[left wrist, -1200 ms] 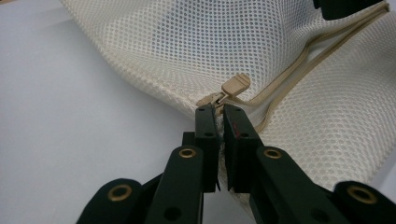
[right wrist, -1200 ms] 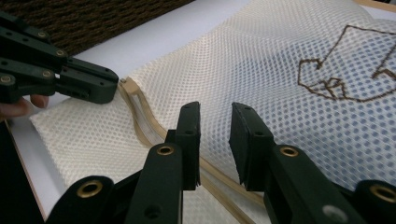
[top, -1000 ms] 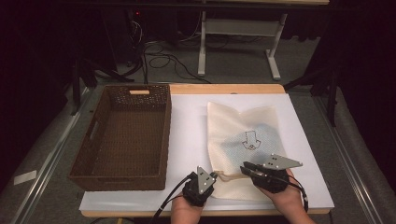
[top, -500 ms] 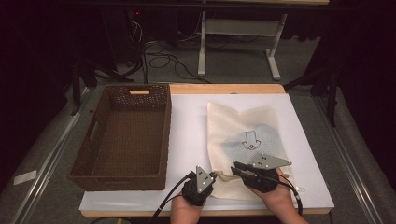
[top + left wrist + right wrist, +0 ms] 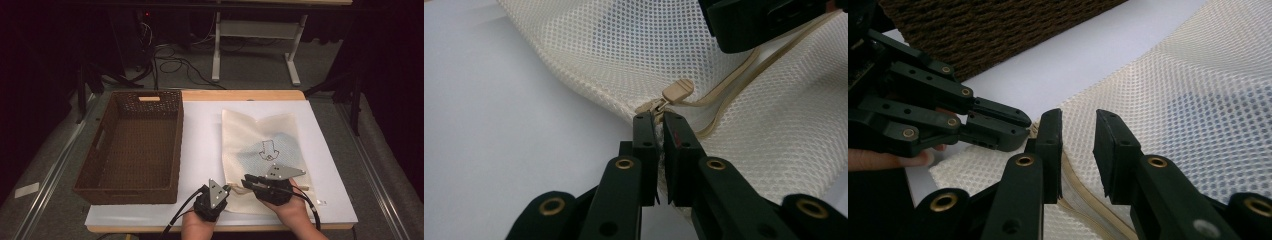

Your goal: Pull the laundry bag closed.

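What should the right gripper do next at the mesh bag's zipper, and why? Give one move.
Probably ease the right gripper forward to the zipper pull and close on it. The left gripper is shut on the mesh bag at the zipper's end, anchoring it, while the right gripper's fingers stand apart over the zipper with nothing pinched.

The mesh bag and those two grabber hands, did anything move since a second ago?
The right gripper slid left along the near edge of the mesh bag, closer to the left gripper. The left gripper stayed clamped on the bag's corner by the zipper pull. Bag and basket stayed put.
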A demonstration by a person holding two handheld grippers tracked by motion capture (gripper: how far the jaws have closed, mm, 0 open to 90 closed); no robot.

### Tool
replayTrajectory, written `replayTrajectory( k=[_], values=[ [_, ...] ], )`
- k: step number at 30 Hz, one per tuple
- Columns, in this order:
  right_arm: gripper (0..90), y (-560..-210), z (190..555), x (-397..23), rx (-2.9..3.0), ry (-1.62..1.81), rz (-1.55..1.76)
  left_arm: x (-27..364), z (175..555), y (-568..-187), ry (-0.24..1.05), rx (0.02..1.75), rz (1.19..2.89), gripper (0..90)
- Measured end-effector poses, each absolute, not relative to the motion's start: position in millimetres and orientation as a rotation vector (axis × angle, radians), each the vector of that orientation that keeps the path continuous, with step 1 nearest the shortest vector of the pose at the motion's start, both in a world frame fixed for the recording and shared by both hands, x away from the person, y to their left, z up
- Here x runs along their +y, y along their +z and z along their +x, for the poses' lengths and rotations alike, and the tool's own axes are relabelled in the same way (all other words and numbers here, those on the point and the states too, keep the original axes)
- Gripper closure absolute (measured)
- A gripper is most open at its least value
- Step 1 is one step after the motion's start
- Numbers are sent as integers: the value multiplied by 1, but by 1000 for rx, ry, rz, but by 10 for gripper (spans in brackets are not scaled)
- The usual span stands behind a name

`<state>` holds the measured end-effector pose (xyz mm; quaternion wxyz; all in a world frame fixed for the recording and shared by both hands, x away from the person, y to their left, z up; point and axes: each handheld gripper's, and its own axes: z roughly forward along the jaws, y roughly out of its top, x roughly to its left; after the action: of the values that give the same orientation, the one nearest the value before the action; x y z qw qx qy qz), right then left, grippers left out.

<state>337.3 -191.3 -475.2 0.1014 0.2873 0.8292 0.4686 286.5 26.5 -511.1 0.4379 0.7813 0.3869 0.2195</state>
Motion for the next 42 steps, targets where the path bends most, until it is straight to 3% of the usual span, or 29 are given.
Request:
replayTrajectory(
  k=[18,31,37,42],
  values=[
    [742,-491,343,-170,2567,1350,838,25,284,-508,565,945,1935,848],
    [821,-489,339,-171,2577,1371,815,25,285,-509,559,950,1940,842],
    [822,-486,337,-172,2563,1364,807,27,288,-512,509,969,1931,795],
    [822,-486,335,-172,2559,1359,804,32,297,-518,366,1023,1903,761]
  ],
)
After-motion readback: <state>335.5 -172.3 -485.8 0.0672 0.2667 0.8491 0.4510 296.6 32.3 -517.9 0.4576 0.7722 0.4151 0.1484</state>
